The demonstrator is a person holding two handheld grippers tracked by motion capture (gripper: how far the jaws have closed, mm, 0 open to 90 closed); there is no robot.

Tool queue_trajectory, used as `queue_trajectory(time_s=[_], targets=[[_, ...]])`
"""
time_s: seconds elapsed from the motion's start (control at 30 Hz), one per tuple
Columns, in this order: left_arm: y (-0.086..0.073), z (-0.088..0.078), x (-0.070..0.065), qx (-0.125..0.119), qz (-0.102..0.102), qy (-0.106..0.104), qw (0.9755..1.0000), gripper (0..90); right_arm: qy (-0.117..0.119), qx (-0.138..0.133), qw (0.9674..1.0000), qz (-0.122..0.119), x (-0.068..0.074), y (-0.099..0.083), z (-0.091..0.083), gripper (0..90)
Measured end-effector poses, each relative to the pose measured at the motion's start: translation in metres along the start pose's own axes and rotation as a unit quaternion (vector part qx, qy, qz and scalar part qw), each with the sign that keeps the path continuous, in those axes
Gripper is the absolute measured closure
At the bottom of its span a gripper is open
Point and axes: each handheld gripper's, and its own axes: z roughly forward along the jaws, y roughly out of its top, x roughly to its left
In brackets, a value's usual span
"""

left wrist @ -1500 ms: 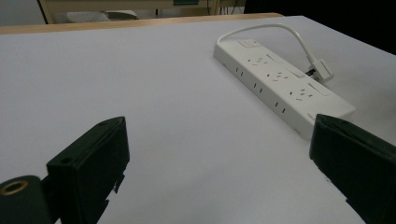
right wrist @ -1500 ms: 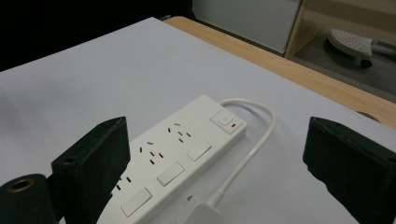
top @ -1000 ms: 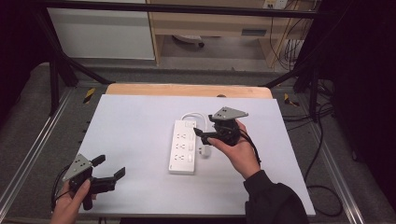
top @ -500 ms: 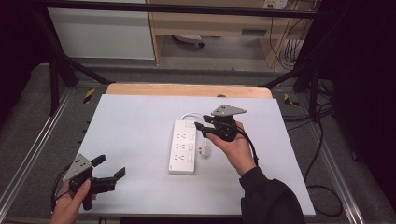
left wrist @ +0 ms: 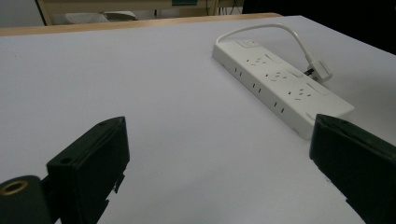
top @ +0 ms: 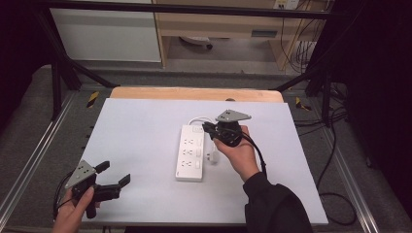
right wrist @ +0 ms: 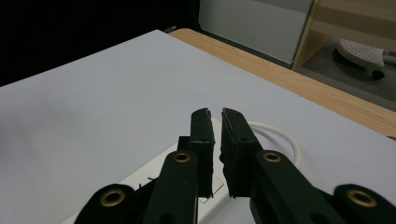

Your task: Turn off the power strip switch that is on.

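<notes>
Power strip (left wrist: 280,88) sockets face up; right claw (right wrist: 215,114) nearly closed, empty.

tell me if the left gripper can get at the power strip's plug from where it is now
Probably not directly. The left gripper sits open at the near left corner, and the power strip lies between it and the plug, with the right gripper hovering close by.

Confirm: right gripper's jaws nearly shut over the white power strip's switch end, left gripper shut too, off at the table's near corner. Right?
Not quite. The left gripper is open: the left gripper view shows its jaws wide apart with bare table between them. The right gripper is nearly shut over the power strip, nothing between its jaws.
</notes>
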Motion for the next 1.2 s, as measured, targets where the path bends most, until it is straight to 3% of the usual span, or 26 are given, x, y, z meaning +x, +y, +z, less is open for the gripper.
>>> queue_trajectory(time_s=[0.23, 0.8, 1.2], targets=[[0.000, 0.000, 0.000, 0.000, 0.000, 0.000, 1.0000, 4.8, 0.009, 0.007, 0.9999, -0.006, 0.005, -0.004, 0.007, 89.9], [0.000, 0.000, 0.000, 0.001, 0.001, 0.000, 1.0000, 4.8, 0.030, 0.028, 0.9991, -0.009, 0.009, -0.016, 0.018, 90.0], [0.000, 0.000, 0.000, 0.003, 0.002, 0.000, 1.0000, 4.8, 0.036, 0.038, 0.9986, 0.006, 0.008, -0.030, 0.024, 90.0]])
